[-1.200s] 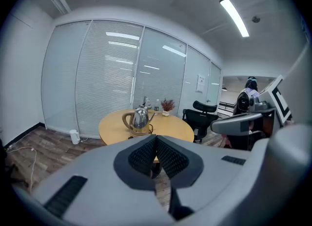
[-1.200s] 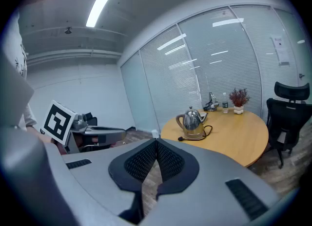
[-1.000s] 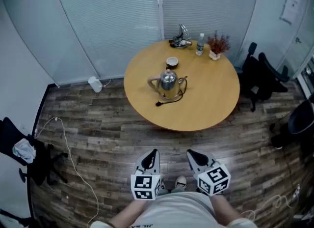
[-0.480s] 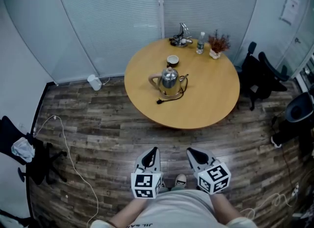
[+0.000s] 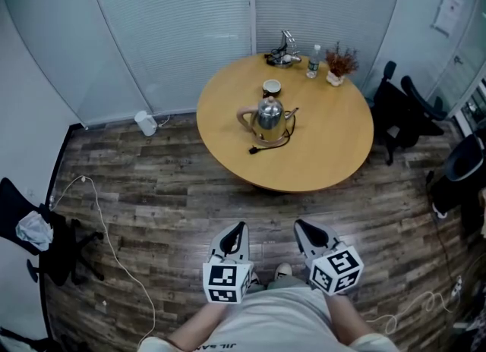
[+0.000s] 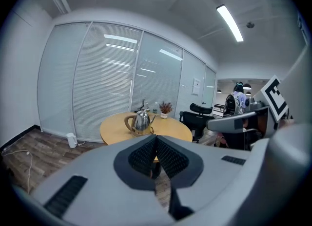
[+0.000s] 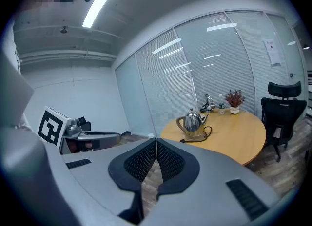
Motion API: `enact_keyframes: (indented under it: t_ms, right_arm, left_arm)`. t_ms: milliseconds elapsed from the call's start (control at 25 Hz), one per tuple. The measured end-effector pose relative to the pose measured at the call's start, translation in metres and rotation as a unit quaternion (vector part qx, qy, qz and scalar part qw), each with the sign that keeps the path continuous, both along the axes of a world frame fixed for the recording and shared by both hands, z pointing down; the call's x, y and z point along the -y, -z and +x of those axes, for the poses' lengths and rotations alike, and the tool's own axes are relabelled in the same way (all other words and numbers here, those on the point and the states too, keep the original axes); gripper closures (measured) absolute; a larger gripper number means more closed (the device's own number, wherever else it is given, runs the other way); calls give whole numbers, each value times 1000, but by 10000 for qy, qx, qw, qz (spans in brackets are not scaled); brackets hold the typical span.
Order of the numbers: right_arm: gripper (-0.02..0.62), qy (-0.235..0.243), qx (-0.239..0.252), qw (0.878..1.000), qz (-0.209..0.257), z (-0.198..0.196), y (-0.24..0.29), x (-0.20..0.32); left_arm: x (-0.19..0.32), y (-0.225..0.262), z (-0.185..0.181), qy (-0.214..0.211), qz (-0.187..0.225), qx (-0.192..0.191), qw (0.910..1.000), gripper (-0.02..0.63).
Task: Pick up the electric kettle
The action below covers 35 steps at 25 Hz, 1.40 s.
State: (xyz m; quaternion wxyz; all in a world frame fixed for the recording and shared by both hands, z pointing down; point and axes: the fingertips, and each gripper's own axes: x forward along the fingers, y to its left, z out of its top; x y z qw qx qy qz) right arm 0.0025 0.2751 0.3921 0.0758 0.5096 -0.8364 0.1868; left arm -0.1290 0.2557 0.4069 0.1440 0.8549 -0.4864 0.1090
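Note:
A shiny steel electric kettle [image 5: 268, 114] with a tan handle stands on its base near the middle of a round wooden table [image 5: 334, 153], its black cord curled beside it. It also shows far off in the left gripper view [image 6: 141, 121] and the right gripper view [image 7: 194, 121]. My left gripper [image 5: 238, 228] and right gripper [image 5: 301, 227] are held low over the wooden floor, well short of the table. Both are shut with nothing between the pads [image 6: 168, 158] [image 7: 168, 160].
On the table's far side stand a small bowl [image 5: 271, 86], a water bottle [image 5: 313, 61], a potted plant [image 5: 338, 64] and a metal object [image 5: 284, 49]. Black office chairs [image 5: 402, 111] stand at the right. A cable [image 5: 102, 221] lies across the floor at the left, near a white device [image 5: 146, 124].
The view has shifted a little toward the table. Both grippers stay shut and empty, carried slightly forward.

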Motion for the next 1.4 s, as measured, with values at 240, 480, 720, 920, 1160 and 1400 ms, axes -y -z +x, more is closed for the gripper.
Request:
enact_keyframes:
  t_ms: [240,480,720,920,1160,1400]
  right_arm:
    - [563,-174,-10,9998,-65,-10,-8,-1]
    - [563,-176,12,9998,-137,-13,-15,14]
    - [563,-56,108,9998,-158,-5,-23,59]
    - [563,100,137,9998,-91,6,-21,123]
    - [563,295,86,9995,-21,29,-10,202]
    - [563,422,97,9991,-6,55,-6,259]
  left_arm:
    - [-1,-4,-9,-174,-11,-89,9998,603]
    - [12,0,-1,-440,55,-345,9984,603]
    - [53,-10,8,-375,-35,-249,9990,603]
    - [113,-10,19,-238,13,-203,9995,603]
    - [185,-5,42,-103,23,-170,9998,603]
    - [241,-2,60,154,25,-172,9997,603]
